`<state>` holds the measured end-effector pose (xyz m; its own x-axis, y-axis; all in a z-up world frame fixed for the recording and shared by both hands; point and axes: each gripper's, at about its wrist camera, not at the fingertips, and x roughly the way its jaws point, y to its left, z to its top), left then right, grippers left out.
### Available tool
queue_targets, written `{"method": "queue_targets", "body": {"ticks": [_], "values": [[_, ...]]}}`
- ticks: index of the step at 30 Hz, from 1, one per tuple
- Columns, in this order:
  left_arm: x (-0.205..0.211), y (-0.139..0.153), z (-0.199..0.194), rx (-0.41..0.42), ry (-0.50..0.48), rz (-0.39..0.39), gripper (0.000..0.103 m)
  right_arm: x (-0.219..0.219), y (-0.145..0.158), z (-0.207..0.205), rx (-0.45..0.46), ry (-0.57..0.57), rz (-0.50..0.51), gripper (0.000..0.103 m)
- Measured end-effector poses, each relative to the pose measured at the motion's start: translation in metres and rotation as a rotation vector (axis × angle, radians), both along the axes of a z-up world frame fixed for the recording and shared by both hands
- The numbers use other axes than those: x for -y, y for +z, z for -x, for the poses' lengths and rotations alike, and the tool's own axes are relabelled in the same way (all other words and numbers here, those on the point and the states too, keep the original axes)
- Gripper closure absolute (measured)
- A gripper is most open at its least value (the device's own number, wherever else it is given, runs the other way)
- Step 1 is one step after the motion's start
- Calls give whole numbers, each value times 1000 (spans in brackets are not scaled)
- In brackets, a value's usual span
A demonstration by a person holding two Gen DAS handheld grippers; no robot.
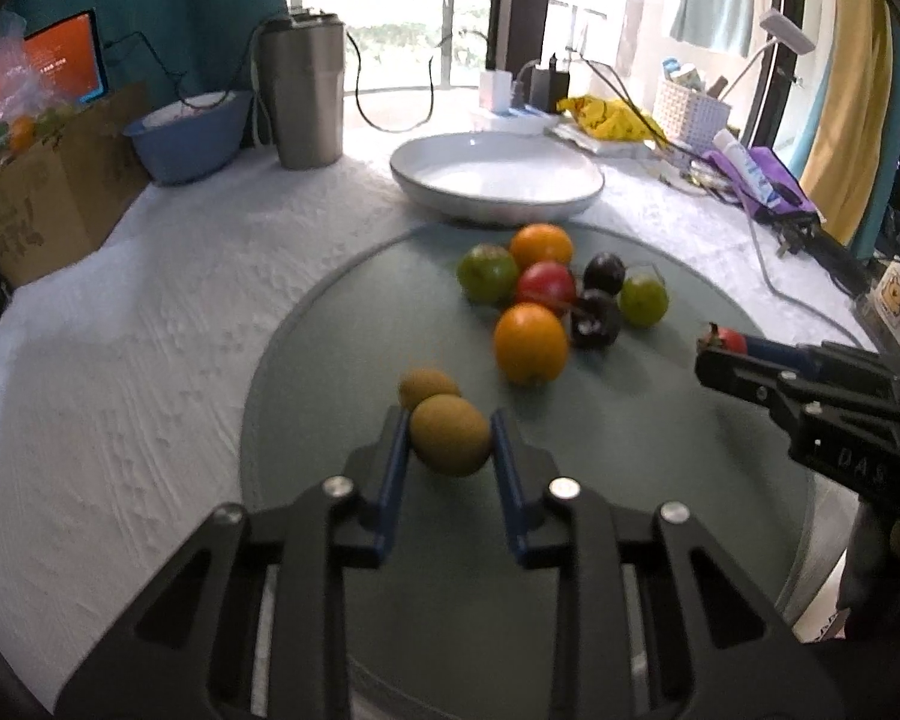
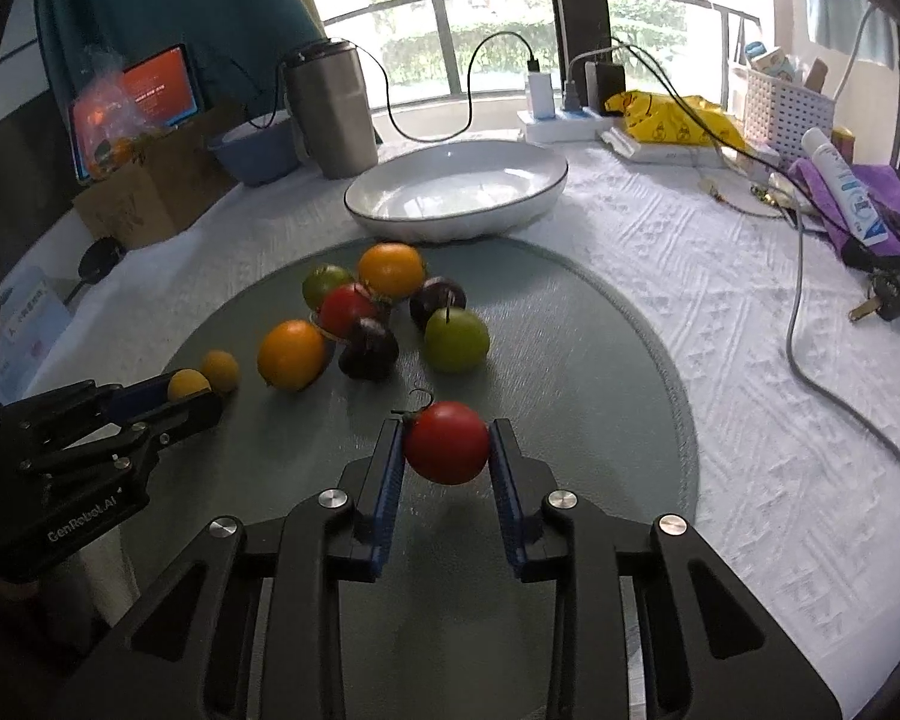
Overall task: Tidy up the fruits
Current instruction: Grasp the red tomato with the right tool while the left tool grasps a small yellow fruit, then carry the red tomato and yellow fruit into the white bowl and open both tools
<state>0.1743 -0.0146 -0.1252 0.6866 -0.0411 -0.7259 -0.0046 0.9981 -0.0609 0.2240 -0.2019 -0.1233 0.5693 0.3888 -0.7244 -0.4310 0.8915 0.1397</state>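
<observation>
My left gripper [image 1: 450, 426] is shut on a brown kiwi [image 1: 450, 443], held above the grey-green round mat [image 1: 342, 360]; a second kiwi [image 1: 427, 387] lies just behind it. My right gripper [image 2: 447, 435] is shut on a red apple [image 2: 446, 443] with a stem, over the mat [image 2: 570, 360]. A pile of fruit sits further on: two oranges [image 2: 291, 354], a red apple [image 2: 345, 309], two green apples [image 2: 456, 339] and two dark plums [image 2: 368, 348]. An empty white dish [image 2: 456, 189] stands behind the mat. The right gripper shows in the left wrist view [image 1: 714, 348], the left gripper in the right wrist view [image 2: 195, 390].
A steel tumbler [image 2: 330, 114], a blue bowl [image 2: 258, 147] and a cardboard box [image 2: 150, 192] with bagged fruit stand at the back left. A power strip with cables [image 2: 564, 114], a yellow bag [image 2: 672, 114], a white basket [image 2: 780, 102] and purple cloth [image 2: 858, 198] lie at the right.
</observation>
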Motion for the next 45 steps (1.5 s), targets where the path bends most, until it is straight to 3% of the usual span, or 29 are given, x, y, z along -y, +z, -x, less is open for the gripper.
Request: {"method": "queue_targets", "body": {"ticks": [20,45], "values": [[-10,49,-42,146,-7,-4,74,-11,43,-38,112,38,-12,72],[-12,39,-136,85,-90,44,74,-38,31,-125,93,52,21,72]]}}
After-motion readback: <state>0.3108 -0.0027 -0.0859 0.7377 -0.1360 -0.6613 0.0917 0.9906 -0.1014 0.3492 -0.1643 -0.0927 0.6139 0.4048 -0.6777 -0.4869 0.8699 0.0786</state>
